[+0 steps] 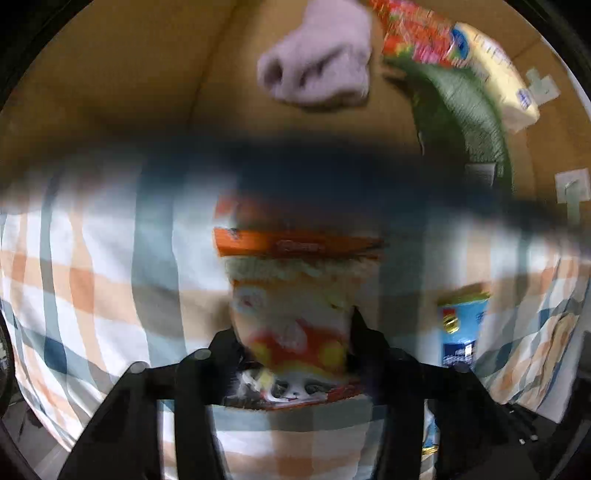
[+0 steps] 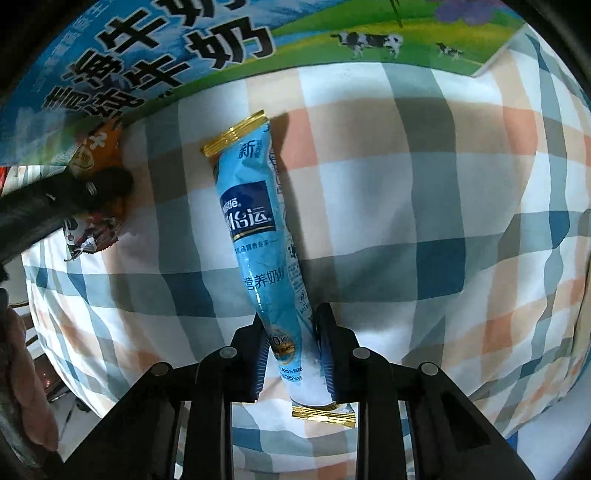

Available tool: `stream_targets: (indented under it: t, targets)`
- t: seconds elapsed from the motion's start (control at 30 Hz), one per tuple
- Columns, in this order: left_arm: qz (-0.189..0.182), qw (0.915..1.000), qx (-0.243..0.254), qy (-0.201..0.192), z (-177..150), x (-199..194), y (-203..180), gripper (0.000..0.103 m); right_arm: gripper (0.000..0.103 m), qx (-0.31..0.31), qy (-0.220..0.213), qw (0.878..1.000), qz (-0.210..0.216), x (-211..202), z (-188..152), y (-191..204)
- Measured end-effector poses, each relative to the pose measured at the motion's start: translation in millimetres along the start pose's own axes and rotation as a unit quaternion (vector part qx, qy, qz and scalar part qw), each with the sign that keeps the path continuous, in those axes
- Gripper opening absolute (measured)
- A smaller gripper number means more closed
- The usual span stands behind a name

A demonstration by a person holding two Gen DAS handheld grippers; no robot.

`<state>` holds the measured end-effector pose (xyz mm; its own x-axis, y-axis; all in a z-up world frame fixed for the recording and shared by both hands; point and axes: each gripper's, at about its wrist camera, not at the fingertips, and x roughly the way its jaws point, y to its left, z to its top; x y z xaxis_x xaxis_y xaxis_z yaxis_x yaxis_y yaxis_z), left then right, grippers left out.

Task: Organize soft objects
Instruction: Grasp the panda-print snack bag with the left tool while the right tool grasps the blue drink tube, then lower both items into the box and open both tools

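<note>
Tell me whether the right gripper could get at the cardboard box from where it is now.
Probably yes. The right gripper is shut on the light blue sachet with gold ends, and only bare checked cloth lies between it and the printed cardboard box ahead.

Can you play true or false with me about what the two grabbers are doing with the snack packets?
1. The right hand-held gripper pinches a blue packet. True.
2. The blue packet has silver ends. False: its crimped ends are gold.
3. The left hand-held gripper is empty. False: it is shut on an orange snack packet.
4. The cloth is checked in blue, orange and white. True.
5. The cardboard box holds nothing. False: a pale sock and other packets already lie inside.
</note>
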<state>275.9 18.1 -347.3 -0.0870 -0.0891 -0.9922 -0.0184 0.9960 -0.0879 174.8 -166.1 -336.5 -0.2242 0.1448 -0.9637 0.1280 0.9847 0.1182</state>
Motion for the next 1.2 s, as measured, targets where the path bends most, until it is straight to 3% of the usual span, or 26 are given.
stream_targets:
  t: [0.37, 0.73, 0.93, 1.03, 1.2]
  targets:
    - [0.035, 0.9991, 0.019, 0.012, -95.4, 8.4, 12.9, 0.039, 0.022, -0.030, 0.030, 0.999, -0.010, 5.6, -39.2, -10.1]
    - [0.051, 0.9986, 0.015, -0.003, -105.4, 15.4, 7.6, 0.041, 0.024, -0.038, 0.030, 0.999, -0.021, 15.9, -41.1, 0.4]
    - [0.052, 0.9985, 0.015, -0.007, -111.3, 0.2, -9.1, 0.038, 0.021, -0.039, 0.030, 0.998, -0.037, 15.1, -31.8, 21.1]
    - [0.044, 0.9986, 0.021, -0.020, -115.5, -22.6, -14.3, 0.038, 0.018, -0.042, 0.022, 0.998, -0.029, 14.8, -25.6, 38.7]
    - [0.001, 0.9973, 0.045, -0.058, -121.5, -81.6, -38.8, 0.038, 0.018, -0.053, -0.004, 0.999, 0.008, -33.6, -32.8, 48.6]
